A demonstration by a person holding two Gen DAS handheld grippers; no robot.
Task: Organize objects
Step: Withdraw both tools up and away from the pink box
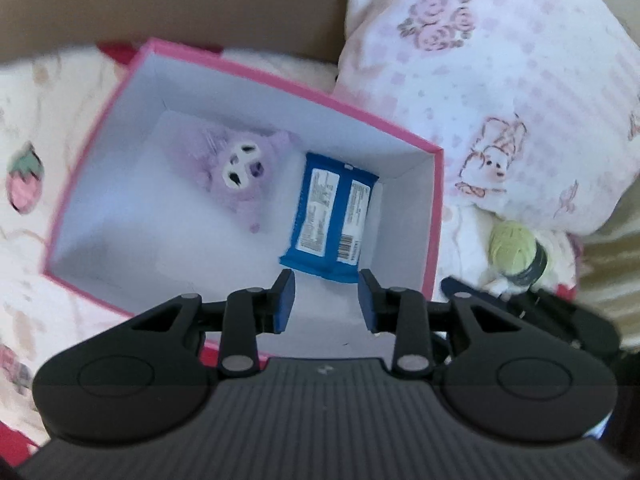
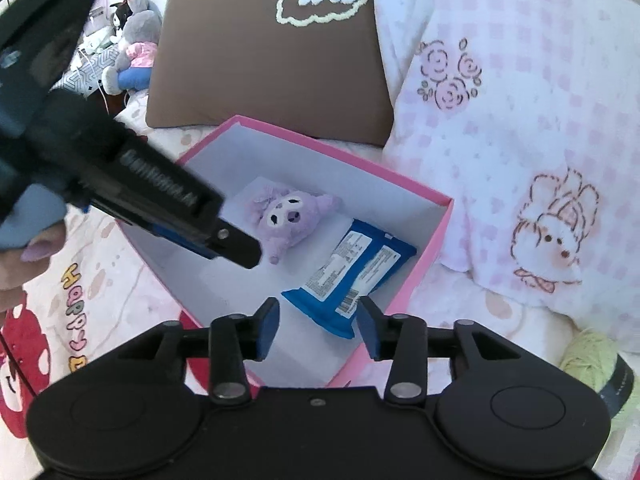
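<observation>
A pink box (image 1: 280,76) (image 2: 340,152) with a white inside stands open on the bed. In it lie a purple plush toy (image 1: 240,168) (image 2: 292,212) and, to its right, a blue snack packet (image 1: 328,216) (image 2: 352,268) with its label side up. My left gripper (image 1: 326,300) hovers above the box's near part, open, with nothing between its blue pads. In the right wrist view the left gripper (image 2: 244,250) reaches in from the left above the box. My right gripper (image 2: 318,328) hangs open over the packet's near end and holds nothing.
A ball of pale green yarn (image 1: 512,244) (image 2: 588,356) lies on the bed right of the box. A brown pillow (image 2: 260,60) and a pink checked pillow (image 2: 520,120) lean behind it. Stuffed toys (image 2: 132,44) sit far left. A person's hand (image 2: 24,264) holds the left gripper.
</observation>
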